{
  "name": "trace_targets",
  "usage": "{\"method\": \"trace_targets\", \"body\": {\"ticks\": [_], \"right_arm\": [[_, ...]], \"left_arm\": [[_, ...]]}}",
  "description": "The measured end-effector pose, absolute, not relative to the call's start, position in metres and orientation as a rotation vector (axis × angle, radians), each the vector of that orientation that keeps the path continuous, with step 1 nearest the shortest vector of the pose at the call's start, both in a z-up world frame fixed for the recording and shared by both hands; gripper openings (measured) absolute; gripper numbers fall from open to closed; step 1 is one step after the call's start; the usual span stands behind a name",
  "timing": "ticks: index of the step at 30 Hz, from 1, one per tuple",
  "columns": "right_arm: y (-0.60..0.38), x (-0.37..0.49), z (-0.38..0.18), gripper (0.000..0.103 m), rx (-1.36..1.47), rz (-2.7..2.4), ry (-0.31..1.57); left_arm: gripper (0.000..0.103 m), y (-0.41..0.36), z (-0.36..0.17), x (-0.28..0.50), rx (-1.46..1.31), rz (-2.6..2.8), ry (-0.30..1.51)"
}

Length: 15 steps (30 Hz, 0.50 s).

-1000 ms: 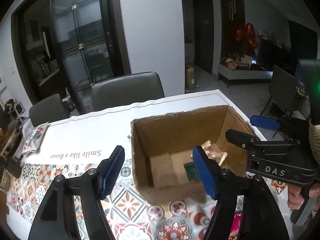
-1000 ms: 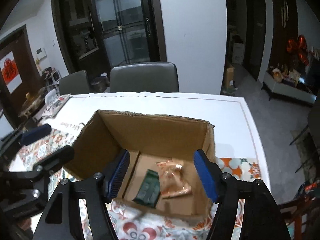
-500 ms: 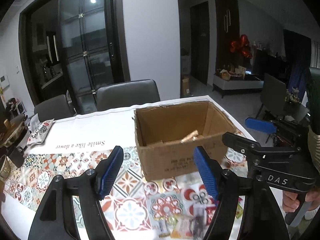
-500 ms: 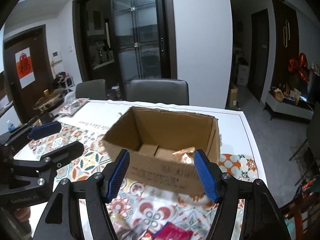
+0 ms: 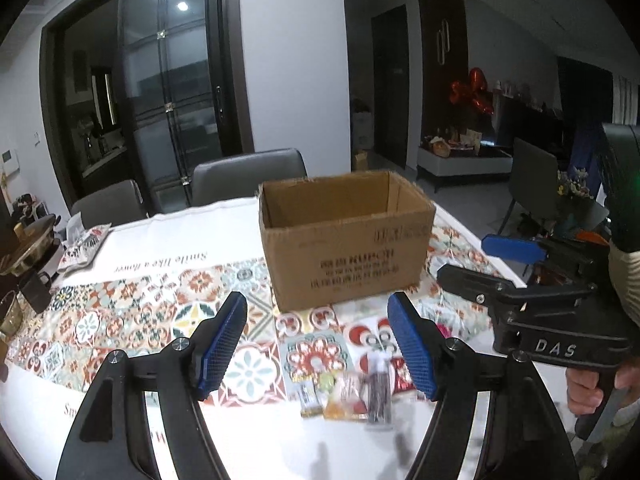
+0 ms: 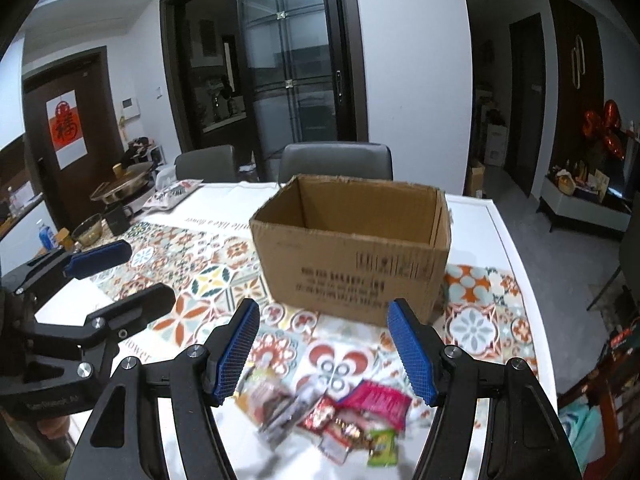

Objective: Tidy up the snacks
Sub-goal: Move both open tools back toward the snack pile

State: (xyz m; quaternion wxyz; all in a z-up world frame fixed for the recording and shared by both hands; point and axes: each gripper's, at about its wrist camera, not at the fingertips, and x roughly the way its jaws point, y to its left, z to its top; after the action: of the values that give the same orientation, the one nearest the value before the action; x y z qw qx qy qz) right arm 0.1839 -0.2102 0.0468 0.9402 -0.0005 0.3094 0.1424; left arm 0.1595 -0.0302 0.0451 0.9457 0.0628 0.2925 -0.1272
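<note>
Both claws are hanging spread wide with nothing between their blue pads: the left gripper [image 5: 318, 344] and the right gripper [image 6: 322, 348] are each hovering above the table [image 6: 486, 216], side by side. An open cardboard box [image 6: 352, 248] is standing upright on the patterned tablecloth [image 5: 132, 316], beyond the fingertips. A loose pile of snack packets [image 6: 332, 416] is lying on the cloth nearer than the box, just below the right gripper's pads; some packets are too blurred to tell apart. Two grey chairs [image 6: 336, 160] are standing at the far edge
</note>
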Motion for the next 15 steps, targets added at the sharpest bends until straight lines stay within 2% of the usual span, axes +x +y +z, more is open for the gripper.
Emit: {"method": "trace_targets", "body": {"ticks": [15], "right_arm": [[-0.213,0.151,-0.013,0.068,-0.032,0.259,0.772]], "left_arm": [[0.072,-0.036,-0.025,0.151,0.078,-0.327,0.807]]}}
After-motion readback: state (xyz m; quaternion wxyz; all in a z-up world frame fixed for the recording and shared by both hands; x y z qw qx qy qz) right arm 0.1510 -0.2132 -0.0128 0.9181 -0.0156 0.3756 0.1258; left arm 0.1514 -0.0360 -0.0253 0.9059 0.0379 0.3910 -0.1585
